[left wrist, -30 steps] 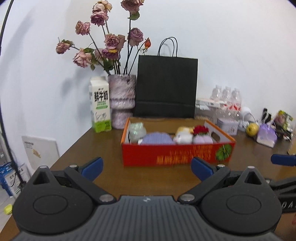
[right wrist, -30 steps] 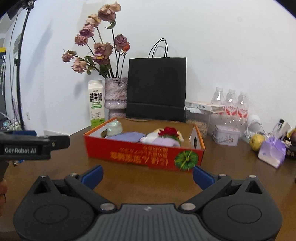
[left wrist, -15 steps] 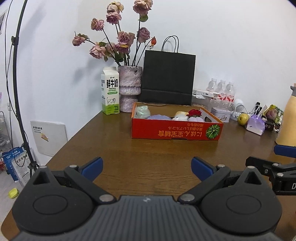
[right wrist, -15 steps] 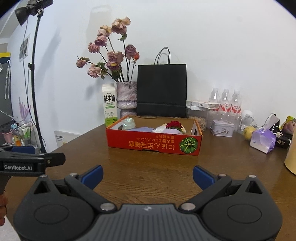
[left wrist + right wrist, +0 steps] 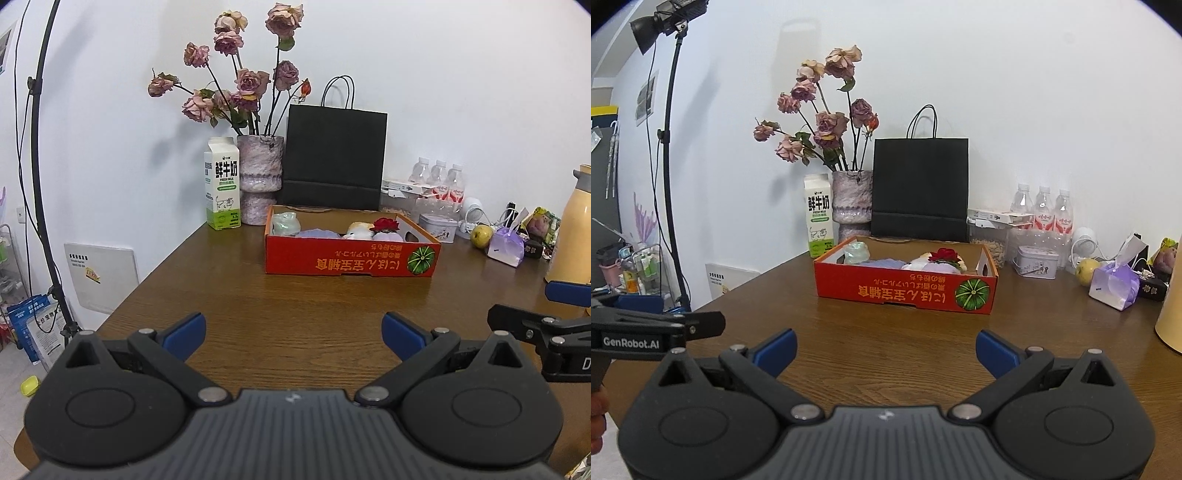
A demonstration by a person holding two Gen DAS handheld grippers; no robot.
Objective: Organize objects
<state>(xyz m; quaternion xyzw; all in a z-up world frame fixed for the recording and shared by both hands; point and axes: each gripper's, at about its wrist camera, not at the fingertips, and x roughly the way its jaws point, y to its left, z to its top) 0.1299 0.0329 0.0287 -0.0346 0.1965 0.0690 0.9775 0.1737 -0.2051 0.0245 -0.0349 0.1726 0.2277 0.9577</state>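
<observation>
A shallow red cardboard box point(image 5: 351, 260) point(image 5: 905, 291) sits on the brown wooden table point(image 5: 280, 314) near the far wall. Inside it lie a pale green item point(image 5: 284, 223), a lavender item point(image 5: 317, 233), a cream plush point(image 5: 358, 229) and a red rose point(image 5: 386, 223). My left gripper point(image 5: 293, 332) hovers open over the near table edge, well short of the box, with nothing between its blue pads. My right gripper point(image 5: 886, 349) is also open and empty, at a similar distance from the box.
Behind the box stand a milk carton point(image 5: 221, 182), a vase of dried roses point(image 5: 260, 177) and a black paper bag point(image 5: 334, 157). Water bottles point(image 5: 437, 181), a tin point(image 5: 439, 223), a pear point(image 5: 482, 235), a purple pouch point(image 5: 506, 249) and a yellow flask point(image 5: 572, 229) crowd the right side. A light stand point(image 5: 670, 166) rises at left.
Both grippers have pulled back from the red box, which now looks smaller and farther away. Both stay open and empty.
</observation>
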